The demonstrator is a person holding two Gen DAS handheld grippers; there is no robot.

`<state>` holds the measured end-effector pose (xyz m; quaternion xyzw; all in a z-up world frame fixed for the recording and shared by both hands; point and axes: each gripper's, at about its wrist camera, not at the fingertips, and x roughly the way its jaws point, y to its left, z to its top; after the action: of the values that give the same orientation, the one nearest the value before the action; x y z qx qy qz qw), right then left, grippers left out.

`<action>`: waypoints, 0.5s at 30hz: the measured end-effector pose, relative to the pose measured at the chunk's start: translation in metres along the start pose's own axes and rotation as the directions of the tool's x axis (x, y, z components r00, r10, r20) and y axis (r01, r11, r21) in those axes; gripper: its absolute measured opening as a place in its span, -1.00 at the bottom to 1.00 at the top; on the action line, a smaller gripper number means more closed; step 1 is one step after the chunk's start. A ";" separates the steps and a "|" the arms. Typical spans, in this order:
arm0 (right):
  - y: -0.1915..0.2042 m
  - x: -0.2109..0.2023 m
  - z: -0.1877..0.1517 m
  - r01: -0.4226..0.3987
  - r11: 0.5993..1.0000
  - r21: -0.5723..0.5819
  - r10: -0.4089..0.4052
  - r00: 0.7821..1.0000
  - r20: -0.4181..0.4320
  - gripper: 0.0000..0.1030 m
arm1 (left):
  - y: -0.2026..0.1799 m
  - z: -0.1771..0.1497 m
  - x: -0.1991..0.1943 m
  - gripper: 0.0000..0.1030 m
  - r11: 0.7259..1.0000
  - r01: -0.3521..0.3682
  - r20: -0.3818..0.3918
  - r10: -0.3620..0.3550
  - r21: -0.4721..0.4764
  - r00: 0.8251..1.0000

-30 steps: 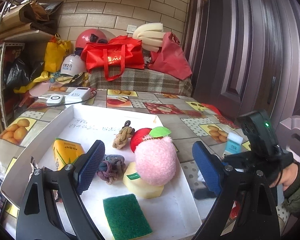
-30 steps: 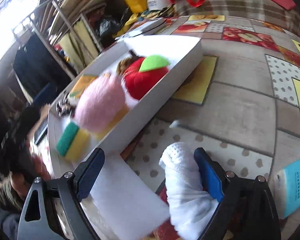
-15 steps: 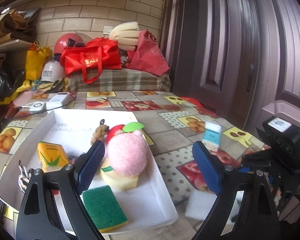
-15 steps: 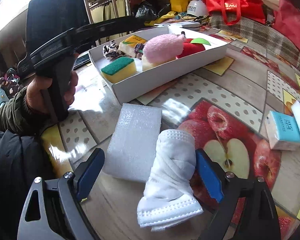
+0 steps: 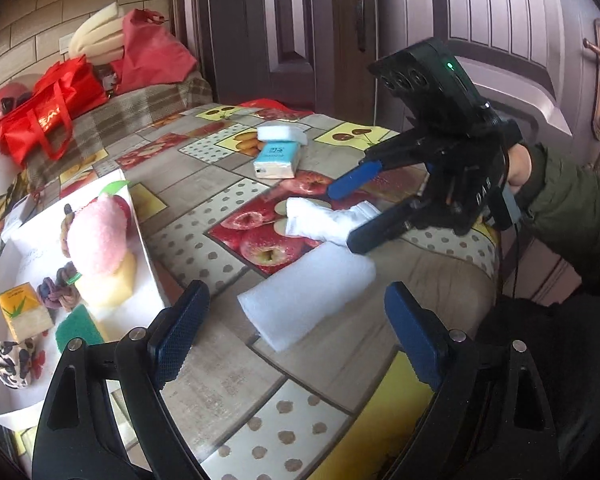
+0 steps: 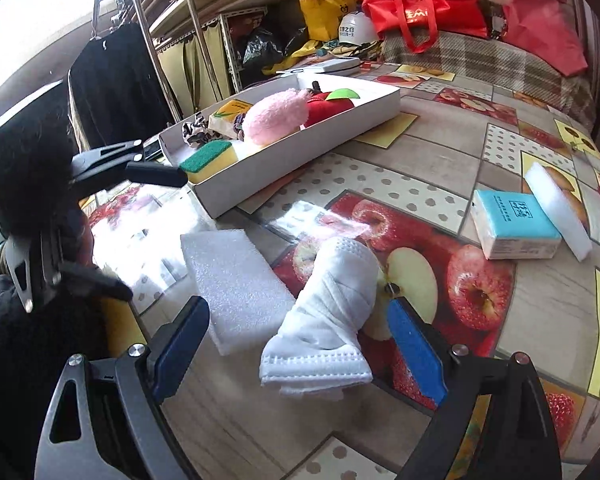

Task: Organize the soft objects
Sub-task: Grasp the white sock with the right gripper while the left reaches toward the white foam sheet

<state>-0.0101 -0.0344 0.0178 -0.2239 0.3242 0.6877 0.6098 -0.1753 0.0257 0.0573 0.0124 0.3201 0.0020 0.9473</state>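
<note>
White and rolled, a bundle of face masks (image 6: pixel 332 312) lies on the fruit-patterned oilcloth bench (image 6: pixel 440 160), on the printed red apples. The right gripper (image 6: pixel 300 340) has its blue-padded fingers (image 6: pixel 416 352) spread wide on either side of the bundle; the pads do not press it. Just beside the bundle on its left lies a flat white foam sheet (image 6: pixel 232 276), its edge close to the bundle (whether they touch I cannot tell).

The left gripper (image 5: pixel 296 332) hangs over the foam sheet (image 5: pixel 308 296), its fingers (image 5: pixel 180 328) also wide apart and holding nothing.

Further back stands a shallow white cardboard tray (image 6: pixel 300 152) that holds a green-and-yellow scouring sponge (image 6: pixel 210 160), a fluffy pink puff (image 6: pixel 276 116), a red plush apple with a green leaf (image 6: pixel 328 104) and a yellow tissue pack (image 6: pixel 228 112). To the right, well apart from the tray, a turquoise tissue pack (image 6: pixel 512 228) lies against a white sponge block (image 6: pixel 556 208).
</note>
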 end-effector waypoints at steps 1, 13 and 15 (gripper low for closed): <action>-0.004 -0.004 0.000 -0.013 1.000 0.025 0.012 1.000 0.019 0.78 | -0.001 0.000 -0.001 0.74 1.000 0.004 -0.001 -0.004 0.001 1.000; -0.003 0.031 0.011 0.134 0.987 0.094 -0.129 0.990 -0.062 0.25 | -0.014 0.016 0.054 0.74 0.993 0.028 -0.177 -0.007 0.114 0.984; -0.007 0.027 0.012 0.144 0.983 0.117 -0.138 0.989 -0.059 -0.25 | -0.017 0.015 0.065 0.74 0.991 0.022 -0.220 0.008 0.134 0.975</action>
<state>-0.0063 -0.0068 0.0054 -0.2262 0.3638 0.6162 0.6609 -0.1151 0.0094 0.0295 0.0752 0.4226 -0.0216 0.9029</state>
